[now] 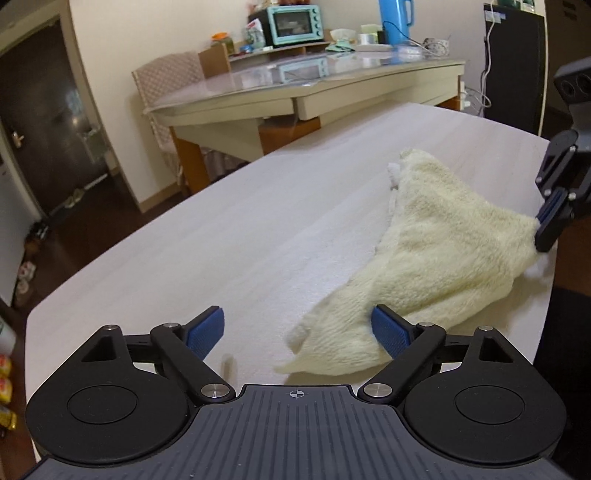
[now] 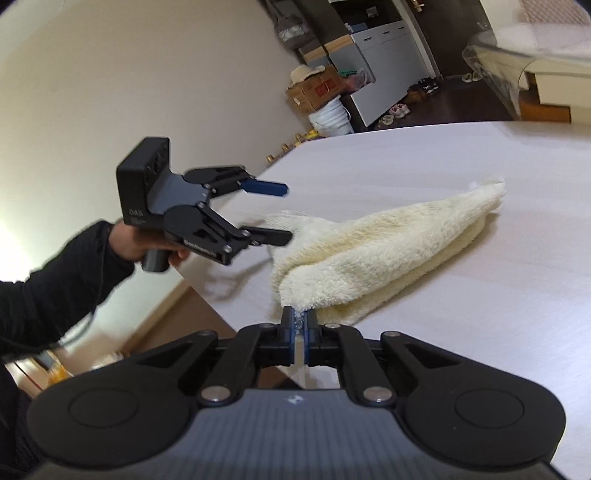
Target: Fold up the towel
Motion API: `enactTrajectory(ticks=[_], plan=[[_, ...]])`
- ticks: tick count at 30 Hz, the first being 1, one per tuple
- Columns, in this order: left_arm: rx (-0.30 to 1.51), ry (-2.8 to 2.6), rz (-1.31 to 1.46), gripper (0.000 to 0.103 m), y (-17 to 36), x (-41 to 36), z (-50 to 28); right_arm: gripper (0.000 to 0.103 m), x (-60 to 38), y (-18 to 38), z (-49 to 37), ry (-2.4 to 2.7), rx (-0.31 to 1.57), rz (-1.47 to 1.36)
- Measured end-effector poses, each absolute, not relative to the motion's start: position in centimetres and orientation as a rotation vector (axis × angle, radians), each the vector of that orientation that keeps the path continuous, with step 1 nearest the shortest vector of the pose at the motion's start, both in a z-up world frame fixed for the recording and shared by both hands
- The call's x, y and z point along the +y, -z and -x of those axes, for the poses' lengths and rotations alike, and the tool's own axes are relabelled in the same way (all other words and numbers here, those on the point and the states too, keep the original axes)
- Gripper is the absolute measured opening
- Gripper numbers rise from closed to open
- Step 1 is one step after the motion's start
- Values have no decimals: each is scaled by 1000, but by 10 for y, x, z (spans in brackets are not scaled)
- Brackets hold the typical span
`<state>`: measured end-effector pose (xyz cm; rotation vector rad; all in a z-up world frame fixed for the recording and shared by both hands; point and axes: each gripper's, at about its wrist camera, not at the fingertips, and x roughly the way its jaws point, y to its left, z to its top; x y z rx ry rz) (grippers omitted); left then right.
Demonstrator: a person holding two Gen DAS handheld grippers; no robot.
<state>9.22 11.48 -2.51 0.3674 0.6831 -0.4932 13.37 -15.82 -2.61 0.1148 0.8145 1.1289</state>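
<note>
A cream fluffy towel point(image 1: 436, 254) lies bunched on the white table point(image 1: 221, 240), stretched into a rough triangle. My left gripper point(image 1: 297, 328) is open, with one towel corner lying between its fingers near the right pad. My right gripper point(image 2: 299, 321) is shut on another corner of the towel point(image 2: 388, 254) and holds it slightly raised. In the left wrist view the right gripper point(image 1: 546, 229) shows at the far right edge, pinching the towel. In the right wrist view the left gripper point(image 2: 284, 212) hovers open at the towel's left end.
Behind the white table stands a beige dining table point(image 1: 314, 92) with a teal toaster oven point(image 1: 293, 24), a blue jug point(image 1: 393, 18) and clutter, plus a chair point(image 1: 166, 92). The white table's near edge point(image 2: 221, 295) drops to the floor. Boxes and a bucket point(image 2: 330, 118) stand by the wall.
</note>
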Motion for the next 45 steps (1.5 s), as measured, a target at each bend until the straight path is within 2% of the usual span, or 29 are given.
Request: enactTrajectory(ticks=[5, 8, 10, 15, 19, 21, 22, 25, 29, 31, 32, 33, 40, 41, 42, 45], plan=[[673, 475, -374, 94, 25, 113, -90, 1, -165, 26, -126, -1132, 826, -109], [676, 464, -303, 85, 20, 119, -88, 1, -177, 28, -125, -1099, 815, -143], [650, 486, -256, 85, 12, 119, -79, 2, -183, 27, -124, -1095, 800, -178], [626, 526, -235, 86, 0, 104, -56, 33, -182, 29, -117, -1102, 798, -226], [633, 546, -254, 85, 5, 91, -44, 36, -173, 38, -110, -1100, 807, -242], [645, 522, -238, 72, 9, 95, -47, 37, -166, 40, -105, -1083, 793, -241], [651, 505, -219, 70, 11, 101, -51, 37, -165, 41, -103, -1078, 788, -246], [659, 477, -186, 63, 15, 121, -59, 39, -163, 42, -100, -1069, 782, -262], [664, 488, -183, 59, 17, 134, -64, 43, -163, 41, -98, -1050, 775, -276], [666, 510, -217, 43, 19, 135, -65, 43, -162, 42, -98, -1046, 776, -290], [668, 522, -227, 30, 19, 136, -66, 43, -162, 43, -98, -1042, 777, -292], [672, 534, -234, 26, 19, 136, -66, 43, -162, 44, -98, -1039, 778, -293], [695, 592, -272, 17, 16, 136, -72, 40, -164, 43, -91, -1023, 770, -289], [700, 598, -282, 16, 15, 135, -73, 29, -163, 43, -90, -1017, 765, -284], [697, 596, -308, 15, 15, 133, -73, 6, -161, 43, -89, -1000, 756, -265], [683, 580, -361, 12, 15, 130, -77, 5, -163, 43, -85, -988, 737, -217]])
